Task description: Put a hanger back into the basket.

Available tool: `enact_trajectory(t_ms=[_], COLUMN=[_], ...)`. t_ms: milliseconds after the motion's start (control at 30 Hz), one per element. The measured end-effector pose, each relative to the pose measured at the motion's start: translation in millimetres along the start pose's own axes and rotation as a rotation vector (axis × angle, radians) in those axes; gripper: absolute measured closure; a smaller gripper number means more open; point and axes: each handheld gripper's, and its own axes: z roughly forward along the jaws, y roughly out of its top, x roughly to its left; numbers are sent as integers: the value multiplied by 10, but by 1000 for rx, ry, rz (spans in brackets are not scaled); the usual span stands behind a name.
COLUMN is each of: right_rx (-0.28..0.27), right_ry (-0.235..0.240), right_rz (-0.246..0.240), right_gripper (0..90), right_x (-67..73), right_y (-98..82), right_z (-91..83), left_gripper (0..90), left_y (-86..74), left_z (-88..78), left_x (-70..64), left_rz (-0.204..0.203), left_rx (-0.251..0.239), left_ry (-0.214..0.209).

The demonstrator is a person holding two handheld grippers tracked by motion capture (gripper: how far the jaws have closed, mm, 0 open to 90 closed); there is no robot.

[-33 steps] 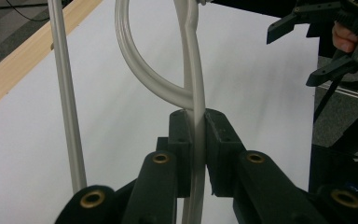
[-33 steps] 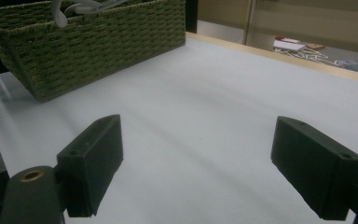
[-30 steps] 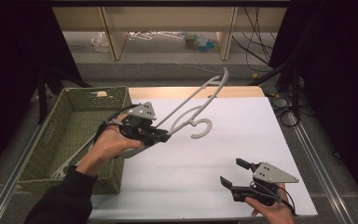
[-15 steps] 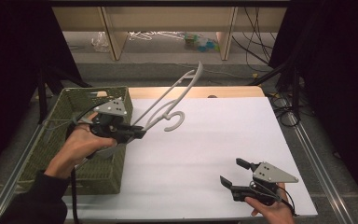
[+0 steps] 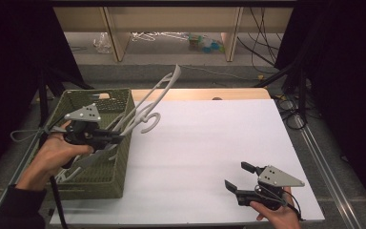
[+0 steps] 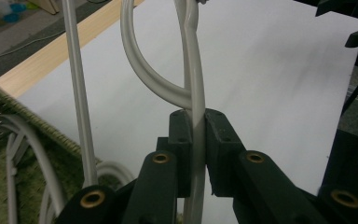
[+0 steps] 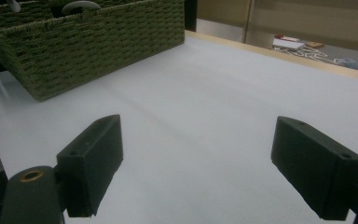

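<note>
- White hanger [image 5: 148, 102] clamped by its thin bar in the left hand-held gripper [image 5: 116, 139], carried above the near edge of the green woven basket [image 5: 97, 179], hook end jutting out over the tabletop [image 5: 205, 157]
- Gripped low on the bar, probably so the long arm and hook stay clear of the basket rim on the way in
- Seen close in the left gripper view: jaws pressed together on the hanger [image 6: 193, 93], bar running straight up between the pads
- More white hangers [image 5: 76, 171] lying inside the basket, suggesting this one belongs with them
- Right hand-held gripper [image 5: 238, 183] resting at the near right of the tabletop, jaws wide apart with nothing between, kept well clear of the basket
</note>
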Motion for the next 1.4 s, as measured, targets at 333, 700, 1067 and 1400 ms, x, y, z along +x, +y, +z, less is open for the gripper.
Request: enact_trajectory(t_ms=[333,700,1067,1400], right_rx=[14,4,-1,-1], right_ry=[6,14,12,5], right_rz=[9,16,11,3], right_gripper=[176,175,174,174], right_x=[5,9,2,-2], right_y=[0,-5,-6,-4], right_z=[-7,9,9,8], left_gripper=[813,815,816,815], left_y=[-238,-416,-523,-736], left_z=[-198,-337,-500,-801], left_x=[157,233,346,457], left_rz=[-34,-65,-82,-152], left_rx=[22,11,-30,-77], left_ry=[36,59,101,157])
